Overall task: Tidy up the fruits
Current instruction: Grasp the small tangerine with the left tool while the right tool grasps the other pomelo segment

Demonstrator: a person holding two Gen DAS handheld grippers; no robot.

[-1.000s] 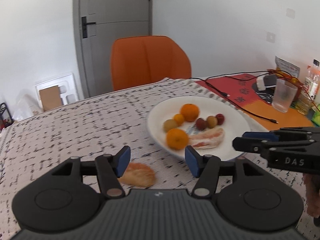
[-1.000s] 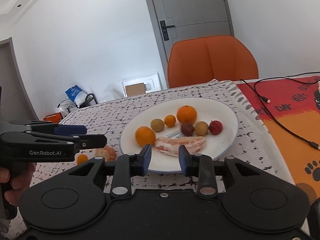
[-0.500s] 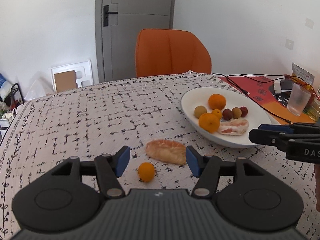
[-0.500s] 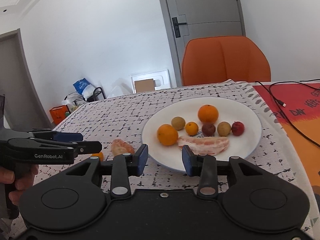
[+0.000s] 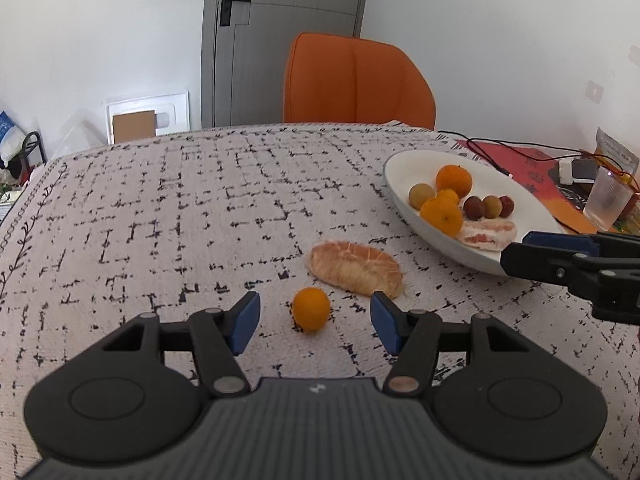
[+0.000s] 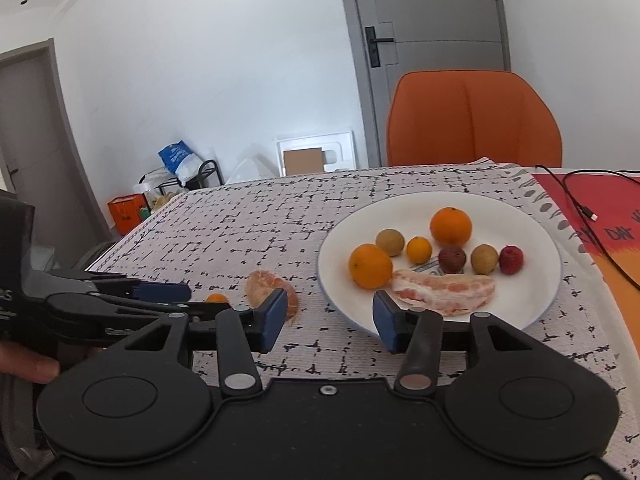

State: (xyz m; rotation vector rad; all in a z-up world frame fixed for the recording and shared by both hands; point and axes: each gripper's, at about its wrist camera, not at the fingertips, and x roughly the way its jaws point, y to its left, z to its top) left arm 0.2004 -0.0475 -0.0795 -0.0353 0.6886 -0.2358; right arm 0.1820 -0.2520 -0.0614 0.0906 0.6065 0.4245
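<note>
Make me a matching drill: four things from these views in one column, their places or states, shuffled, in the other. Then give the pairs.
1. small orange
2. peeled wedge
3. red fruit
4. left tool

A. on the plate
B. open, empty
C. on the cloth, between the open fingers
D. on the cloth, beside the plate

Pairs: 1-C, 2-D, 3-A, 4-B

Bright, even daylight, soft shadows, sharp focus, with fisheye bending and dark corners at edges.
</note>
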